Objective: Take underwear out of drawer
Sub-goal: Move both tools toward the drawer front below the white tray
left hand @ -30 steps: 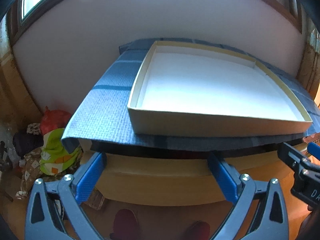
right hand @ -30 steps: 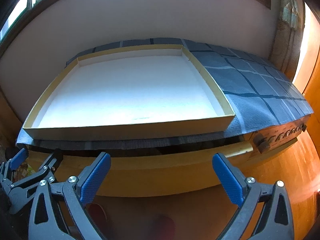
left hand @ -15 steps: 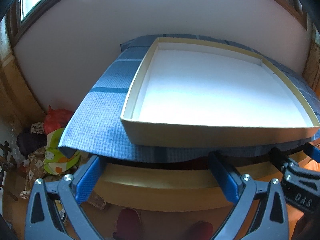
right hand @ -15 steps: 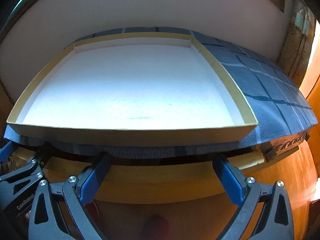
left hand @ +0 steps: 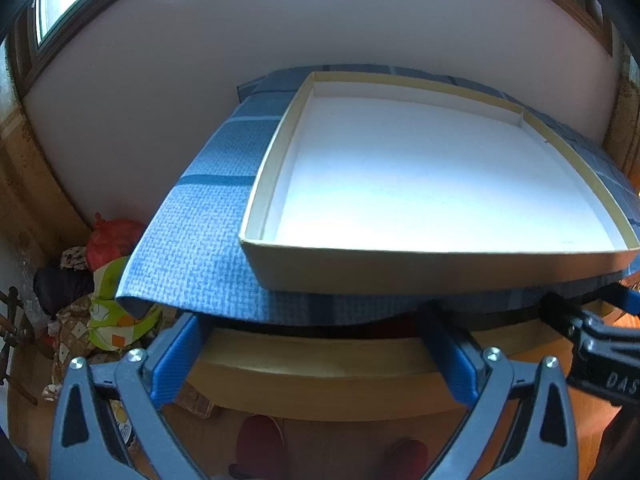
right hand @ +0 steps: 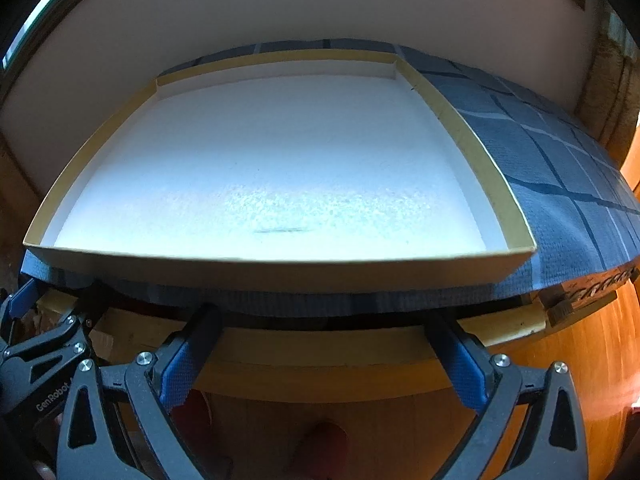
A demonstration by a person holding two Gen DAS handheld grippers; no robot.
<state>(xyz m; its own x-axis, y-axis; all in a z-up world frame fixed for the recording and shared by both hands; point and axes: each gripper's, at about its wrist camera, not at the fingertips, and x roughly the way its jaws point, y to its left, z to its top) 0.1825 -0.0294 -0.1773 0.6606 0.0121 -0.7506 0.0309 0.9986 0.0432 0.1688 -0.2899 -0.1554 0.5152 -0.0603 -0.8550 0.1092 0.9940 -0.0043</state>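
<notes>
I see a wooden desk (right hand: 592, 344) topped by a blue checked cloth (left hand: 208, 216) hanging over its front edge. A shallow tan box lid (right hand: 484, 168), white inside, sits directly on the cloth, nothing in it.

**A lived-in room at home**

This looks like a household room — a wooden dresser (right hand: 320, 364) stands against a plain pale wall (left hand: 280, 32), its top covered by a blue checked cloth (left hand: 208, 216) with a shallow cardboard box lid (right hand: 280, 276) resting on it. Wood-framed windows (left hand: 60, 4) sit high up. On the floor beside the dresser lies a heap of bags and bundled fabric (left hand: 104, 280) — ordinary domestic clutter. The floor (right hand: 592, 360) is warm orange wood.
</notes>
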